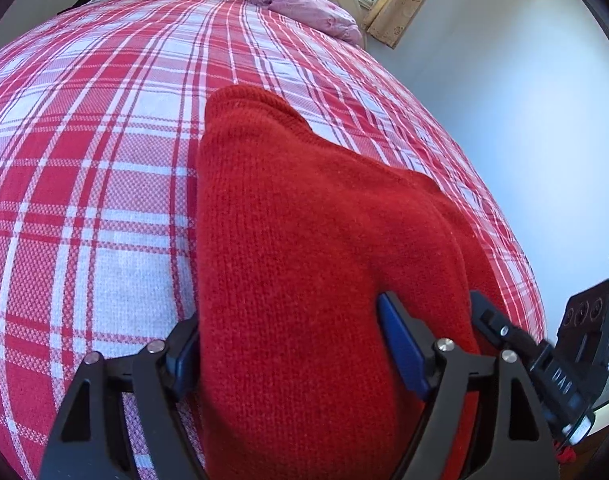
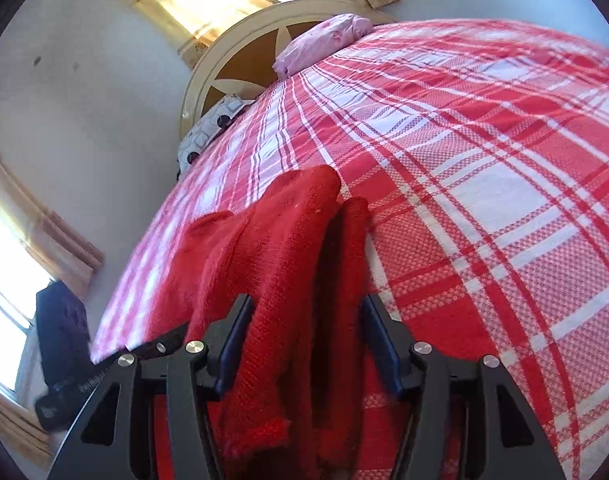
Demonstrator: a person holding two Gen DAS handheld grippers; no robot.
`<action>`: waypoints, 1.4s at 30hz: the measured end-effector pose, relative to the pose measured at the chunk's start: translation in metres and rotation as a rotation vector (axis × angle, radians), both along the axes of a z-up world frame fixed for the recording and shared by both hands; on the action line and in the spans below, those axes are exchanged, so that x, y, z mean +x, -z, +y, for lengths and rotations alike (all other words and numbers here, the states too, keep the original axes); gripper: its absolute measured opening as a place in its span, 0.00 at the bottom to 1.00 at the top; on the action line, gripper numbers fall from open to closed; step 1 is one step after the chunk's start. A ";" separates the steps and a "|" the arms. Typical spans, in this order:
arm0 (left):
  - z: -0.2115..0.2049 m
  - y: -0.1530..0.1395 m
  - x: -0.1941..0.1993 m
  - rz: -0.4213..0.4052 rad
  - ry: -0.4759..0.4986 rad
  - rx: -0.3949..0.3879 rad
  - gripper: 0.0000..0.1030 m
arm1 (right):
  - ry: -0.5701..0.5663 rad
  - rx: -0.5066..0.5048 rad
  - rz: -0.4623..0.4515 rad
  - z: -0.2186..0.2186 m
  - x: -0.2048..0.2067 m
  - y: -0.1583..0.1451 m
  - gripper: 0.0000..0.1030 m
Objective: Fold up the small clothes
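Knitwear is lying bunched on the plaid bed point(image 1: 104, 160): the red sweater point(image 1: 296, 240), soft, thick, floppy. I am holding both the left tool point(image 1: 292, 344) and the right tool point(image 2: 304, 344) spread wide around its folds, aiming for doubled edges.

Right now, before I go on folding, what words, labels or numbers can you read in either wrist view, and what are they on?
None reads cleanly.
Pale raised lettering on the black gripper body at the left view's lower right: upside down, too distorted to quote.
Faint white print on the black gripper body at the right view's lower left: too blurred to read.
The red knit garment and plaid bedspread show no text.
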State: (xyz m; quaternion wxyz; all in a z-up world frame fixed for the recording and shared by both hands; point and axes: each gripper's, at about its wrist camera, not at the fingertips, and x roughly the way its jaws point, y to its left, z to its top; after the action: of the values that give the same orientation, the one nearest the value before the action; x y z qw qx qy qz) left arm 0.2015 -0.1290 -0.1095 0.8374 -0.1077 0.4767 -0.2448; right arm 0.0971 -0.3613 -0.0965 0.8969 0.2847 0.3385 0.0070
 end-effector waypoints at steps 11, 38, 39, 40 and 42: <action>-0.008 -0.006 -0.006 -0.057 -0.010 0.023 0.62 | -0.039 -0.196 0.007 0.030 0.006 -0.010 0.32; -0.013 -0.041 -0.039 -0.187 -0.006 0.191 0.40 | 0.015 -0.312 -0.078 0.066 -0.034 -0.053 0.26; -0.012 -0.041 -0.038 -0.187 -0.003 0.193 0.40 | 0.013 -0.310 -0.080 0.067 -0.035 -0.054 0.26; -0.010 -0.041 -0.039 -0.185 -0.002 0.197 0.40 | 0.009 -0.307 -0.082 0.069 -0.036 -0.055 0.26; -0.007 -0.042 -0.041 -0.182 0.000 0.199 0.40 | 0.004 -0.303 -0.087 0.072 -0.038 -0.056 0.26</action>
State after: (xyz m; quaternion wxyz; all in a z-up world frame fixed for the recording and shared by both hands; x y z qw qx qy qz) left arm 0.1604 -0.1362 -0.0677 0.8837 -0.0016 0.4207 -0.2051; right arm 0.0587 -0.2893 -0.0400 0.9434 0.1462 0.2959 -0.0334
